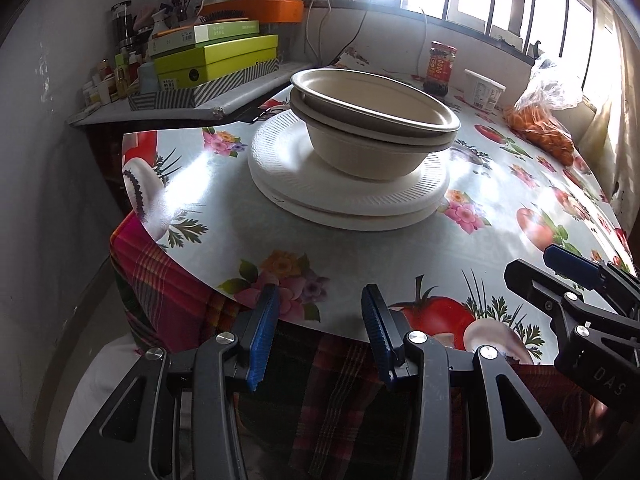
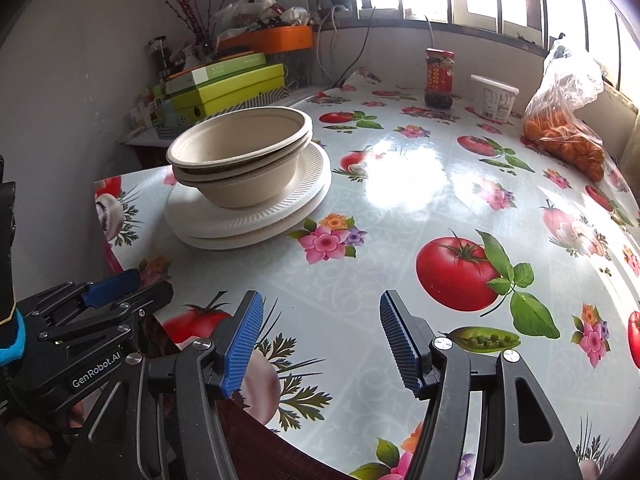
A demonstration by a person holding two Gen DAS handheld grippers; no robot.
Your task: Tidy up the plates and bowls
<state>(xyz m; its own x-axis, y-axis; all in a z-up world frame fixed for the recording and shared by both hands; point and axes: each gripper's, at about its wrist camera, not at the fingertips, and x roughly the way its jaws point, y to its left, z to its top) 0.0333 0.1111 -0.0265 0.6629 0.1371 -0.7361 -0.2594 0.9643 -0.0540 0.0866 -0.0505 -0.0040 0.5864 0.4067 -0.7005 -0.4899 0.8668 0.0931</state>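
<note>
Bowls [image 2: 240, 156] nest on plates [image 2: 248, 216] near table [image 2: 400, 208] edge; both claws gape, empty.

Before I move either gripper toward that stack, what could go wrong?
1. The two bowls sit nested but skewed, rims not flush; gripping the top rim might drag both.
2. The plates lie offset near the table's left edge; a push from the right could slide them off.
3. The left gripper and right gripper, both open, are close together and could collide.
</note>
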